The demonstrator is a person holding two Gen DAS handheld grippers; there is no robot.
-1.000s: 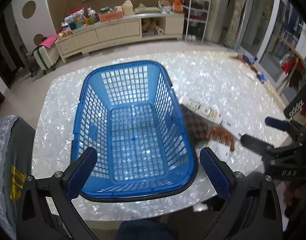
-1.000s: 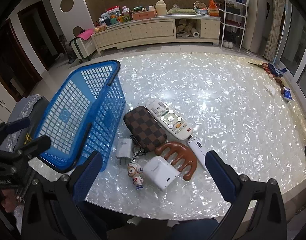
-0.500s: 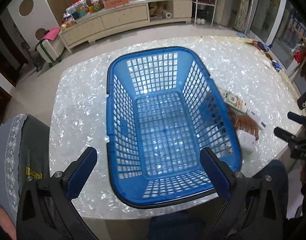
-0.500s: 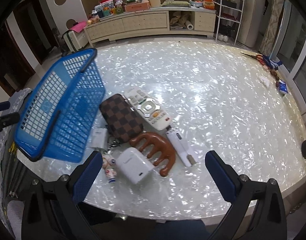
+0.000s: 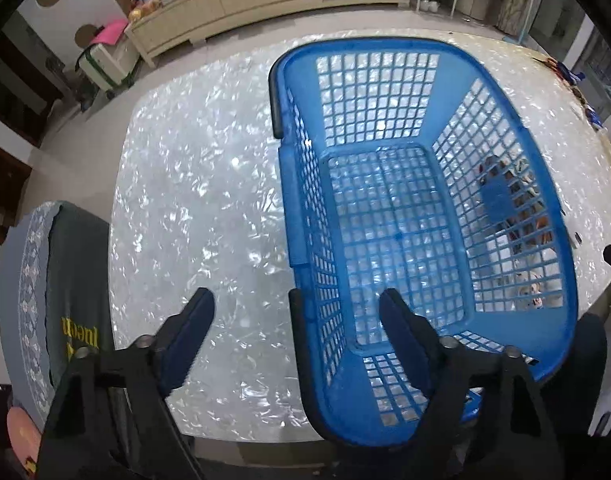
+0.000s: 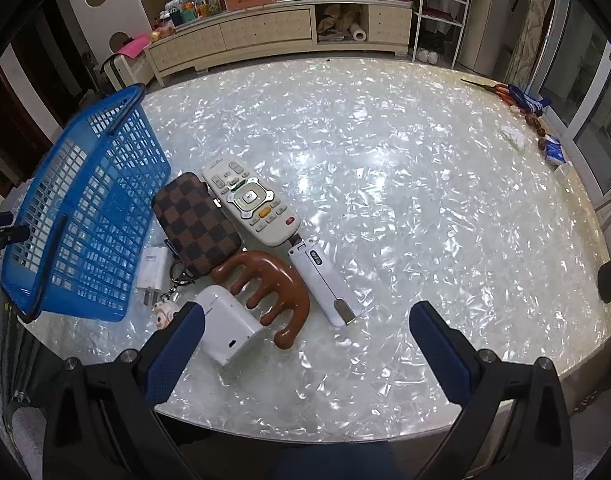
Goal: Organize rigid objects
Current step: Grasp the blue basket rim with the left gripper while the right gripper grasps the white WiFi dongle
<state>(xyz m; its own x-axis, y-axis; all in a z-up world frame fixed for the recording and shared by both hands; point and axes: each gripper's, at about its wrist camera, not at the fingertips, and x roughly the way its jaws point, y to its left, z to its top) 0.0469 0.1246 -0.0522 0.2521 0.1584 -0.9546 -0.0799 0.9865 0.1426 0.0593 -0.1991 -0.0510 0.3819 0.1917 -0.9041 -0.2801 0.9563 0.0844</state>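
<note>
So there's a pile of stuff just right of my blue basket (image 6: 81, 216): a checkered pouch (image 6: 195, 226) touching a white remote (image 6: 249, 202); a brown wooden comb (image 6: 267, 286) in front of those; a white box (image 6: 227, 322) and a white wifi stick (image 6: 325, 282) on either side of it; a small white charger (image 6: 151, 270) and a keychain figure (image 6: 161, 314) tucked right against the basket wall. My right gripper (image 6: 305, 346) is spread wide, holding nothing, hovering near the table edge; its left finger overlaps the white box in view, comb just ahead. My left gripper (image 5: 295, 320) is open too, straddling the basket's (image 5: 389, 240) near-left rim: one finger outside, one inside; can't tell if either touches. Nothing in the basket. Surface is a shiny pearly white table (image 6: 405, 184); long cream cabinet (image 6: 273, 26) with clutter on top behind it; grey cushioned chair (image 5: 53, 288) at the left.
</note>
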